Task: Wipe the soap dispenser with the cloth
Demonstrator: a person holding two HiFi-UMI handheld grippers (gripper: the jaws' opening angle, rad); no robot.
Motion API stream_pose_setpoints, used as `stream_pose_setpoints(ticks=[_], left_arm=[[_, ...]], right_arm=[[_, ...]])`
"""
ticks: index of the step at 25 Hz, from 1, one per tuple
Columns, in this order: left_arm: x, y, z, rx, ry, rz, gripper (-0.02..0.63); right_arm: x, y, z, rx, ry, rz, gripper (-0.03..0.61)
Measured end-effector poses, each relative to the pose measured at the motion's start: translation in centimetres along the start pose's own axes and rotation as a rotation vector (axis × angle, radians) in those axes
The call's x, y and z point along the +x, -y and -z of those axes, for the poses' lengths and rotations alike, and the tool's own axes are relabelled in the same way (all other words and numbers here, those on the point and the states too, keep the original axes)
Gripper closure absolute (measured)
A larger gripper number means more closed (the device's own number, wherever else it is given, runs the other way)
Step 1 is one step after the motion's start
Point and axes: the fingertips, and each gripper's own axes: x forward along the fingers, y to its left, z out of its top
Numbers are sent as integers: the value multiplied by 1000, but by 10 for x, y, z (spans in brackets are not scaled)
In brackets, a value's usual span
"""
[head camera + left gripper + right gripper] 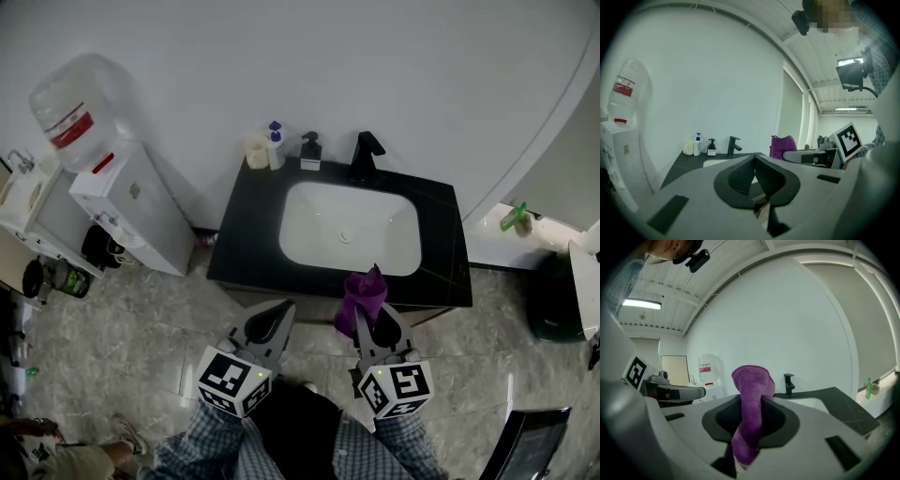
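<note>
The black soap dispenser (310, 151) (711, 147) stands at the back of the black counter (246, 244), left of the faucet. Both grippers hover in front of the counter's near edge, well short of the dispenser. My right gripper (375, 317) (751, 398) is shut on a purple cloth (363, 298) (750, 380), which sticks up past the jaws and hangs below them. That cloth also shows in the left gripper view (783, 146). My left gripper (283, 309) (754, 157) has its jaws together with nothing between them. The cloth hides the dispenser in the right gripper view.
A white basin (347, 225) sits in the counter with a black faucet (365, 155) behind it. A blue-capped pump bottle (275, 145) and a cream cup (256, 152) stand left of the dispenser. A water cooler (103, 178) stands at left, a dark bin (553, 300) at right.
</note>
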Motion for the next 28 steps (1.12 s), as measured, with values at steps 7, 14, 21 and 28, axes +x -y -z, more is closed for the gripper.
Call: stream_pose_setpoints(ticks=[7,14,21,28], left_arm=[[-3,-3,6,-6,7,-39,603],[17,-15,6,-3,16,-34,603],[63,-64,4,-24,6,-25,603],[118,-130,-13,-26,-14,-18,603]], right_arm=[[-5,9,3,-5,0,-3,488],[11,21,4,-1,2,8,488],[68,38,4,-8,-22,16,488],[150,62,-8,-6,-43,40,488]])
